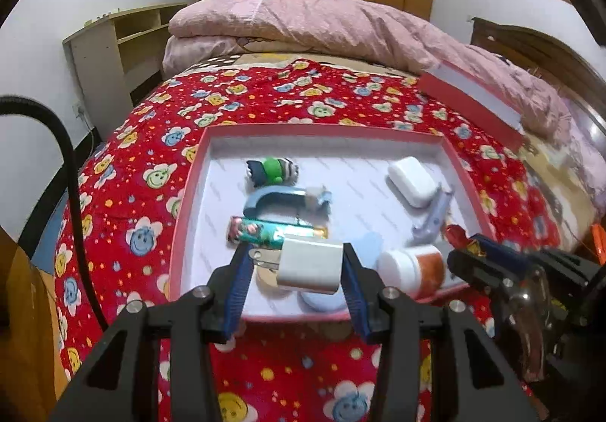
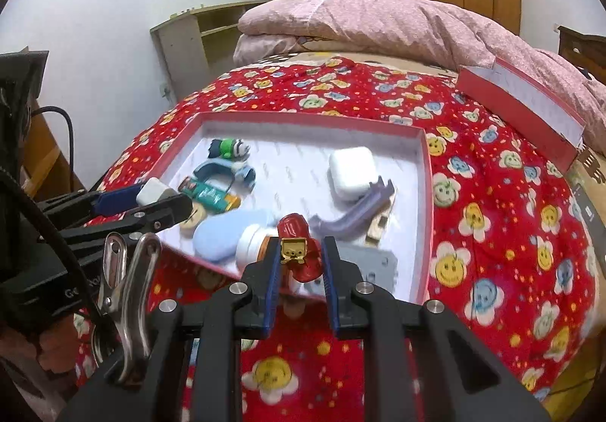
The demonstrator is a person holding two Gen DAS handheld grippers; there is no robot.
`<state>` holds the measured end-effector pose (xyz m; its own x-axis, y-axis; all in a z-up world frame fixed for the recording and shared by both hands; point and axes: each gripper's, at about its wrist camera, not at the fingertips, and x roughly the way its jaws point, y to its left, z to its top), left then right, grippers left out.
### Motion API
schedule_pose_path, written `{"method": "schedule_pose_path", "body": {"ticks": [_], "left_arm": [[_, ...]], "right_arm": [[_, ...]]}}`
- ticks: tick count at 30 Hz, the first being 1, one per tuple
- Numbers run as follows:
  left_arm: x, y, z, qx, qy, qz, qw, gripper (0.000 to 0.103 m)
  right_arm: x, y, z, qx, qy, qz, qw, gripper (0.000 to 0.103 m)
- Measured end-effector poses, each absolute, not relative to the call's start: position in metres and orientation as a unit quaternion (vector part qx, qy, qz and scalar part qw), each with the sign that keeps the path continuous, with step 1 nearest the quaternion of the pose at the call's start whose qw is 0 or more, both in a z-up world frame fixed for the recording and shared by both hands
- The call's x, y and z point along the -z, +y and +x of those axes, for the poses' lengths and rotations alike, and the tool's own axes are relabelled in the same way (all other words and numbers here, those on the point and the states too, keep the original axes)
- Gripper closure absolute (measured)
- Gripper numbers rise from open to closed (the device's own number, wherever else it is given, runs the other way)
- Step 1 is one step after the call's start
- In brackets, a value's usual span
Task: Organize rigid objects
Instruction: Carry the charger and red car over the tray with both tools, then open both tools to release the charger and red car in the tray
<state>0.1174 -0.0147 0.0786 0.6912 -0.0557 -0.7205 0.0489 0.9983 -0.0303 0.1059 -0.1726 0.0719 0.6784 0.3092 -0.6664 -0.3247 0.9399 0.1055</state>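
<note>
Over the near edge of the shallow pink-rimmed cardboard tray (image 1: 189, 194) on the red flower-print bedspread (image 1: 125, 172), the left gripper (image 1: 299, 263) clamps a white plastic charger cube (image 1: 308, 264). Beside it, the right gripper (image 2: 301, 263) pinches a glossy red hair clip (image 2: 303, 251) (gold clasp showing).

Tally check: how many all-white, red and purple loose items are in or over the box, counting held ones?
White: 2, charger in left claw, earbud case
Red: 1, toy in right claw
Purple: 1, clip
Total: 4
</note>
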Motion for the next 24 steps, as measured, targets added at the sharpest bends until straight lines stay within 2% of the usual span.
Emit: {"method": "schedule_pose_path", "body": {"ticks": [24], "left_arm": [[-0.075, -0.019, 0.142, 0.004, 0.393, 0.002, 0.920, 0.055]], "right_arm": [[-0.070, -0.171, 0.140, -0.143, 0.370, -0.007, 0.918, 0.081]]}}
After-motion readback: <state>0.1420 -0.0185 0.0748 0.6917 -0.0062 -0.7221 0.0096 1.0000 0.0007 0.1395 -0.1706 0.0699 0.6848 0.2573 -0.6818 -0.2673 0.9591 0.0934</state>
